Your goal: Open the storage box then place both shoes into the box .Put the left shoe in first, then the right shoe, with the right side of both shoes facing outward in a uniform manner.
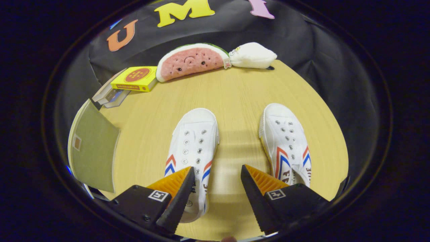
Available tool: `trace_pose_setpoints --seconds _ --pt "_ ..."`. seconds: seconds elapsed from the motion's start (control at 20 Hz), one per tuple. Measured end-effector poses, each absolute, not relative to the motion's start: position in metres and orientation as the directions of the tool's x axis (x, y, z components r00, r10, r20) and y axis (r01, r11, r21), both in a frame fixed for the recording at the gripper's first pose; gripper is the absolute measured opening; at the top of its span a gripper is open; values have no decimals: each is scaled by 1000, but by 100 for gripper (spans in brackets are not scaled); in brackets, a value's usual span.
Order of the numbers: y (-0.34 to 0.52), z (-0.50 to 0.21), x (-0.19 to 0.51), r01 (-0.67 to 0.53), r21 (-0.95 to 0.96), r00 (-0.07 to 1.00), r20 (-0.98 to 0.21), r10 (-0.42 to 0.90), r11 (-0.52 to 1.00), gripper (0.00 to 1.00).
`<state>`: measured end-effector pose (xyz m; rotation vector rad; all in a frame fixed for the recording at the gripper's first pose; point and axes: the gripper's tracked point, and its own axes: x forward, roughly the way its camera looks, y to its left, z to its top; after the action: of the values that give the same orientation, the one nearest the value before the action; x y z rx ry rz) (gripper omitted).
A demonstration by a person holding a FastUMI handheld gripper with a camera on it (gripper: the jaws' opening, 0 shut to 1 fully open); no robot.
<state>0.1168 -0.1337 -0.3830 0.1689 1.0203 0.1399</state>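
Two white canvas shoes with red and blue chevrons lie on the wooden table [235, 97], toes pointing away from me. The left shoe [193, 144] has its heel running under my left finger [174, 188]. The right shoe [285, 143] lies beside and beyond my right finger [258, 188]. My gripper [217, 173] is open, with bare table in the gap between its fingers. An olive-green flat panel [94, 151], seemingly the storage box or its lid, stands to the left of the left shoe.
A watermelon-slice plush [191, 62] and a white plush [252, 55] lie along the table's far edge. A yellow box [136, 79] rests on a stack of books [109, 95] at the far left.
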Motion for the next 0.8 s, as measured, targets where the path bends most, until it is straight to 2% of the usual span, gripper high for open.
trace_pose_setpoints --seconds 0.15,0.3,0.5,0.55,0.7,0.75,0.8 --pt "-129 -389 123 -64 210 493 -843 214 976 85" --pt "-123 -389 125 -101 220 478 -844 242 970 74" --pt "-113 -387 124 -131 237 465 -843 271 963 42" --pt "-114 -387 123 -127 236 460 -846 268 963 31" --pt "-113 -384 124 -66 292 452 -844 290 954 18" --pt "-113 -383 123 -52 310 446 -844 300 949 10" --pt "-113 -382 123 -41 320 447 -841 304 946 8"
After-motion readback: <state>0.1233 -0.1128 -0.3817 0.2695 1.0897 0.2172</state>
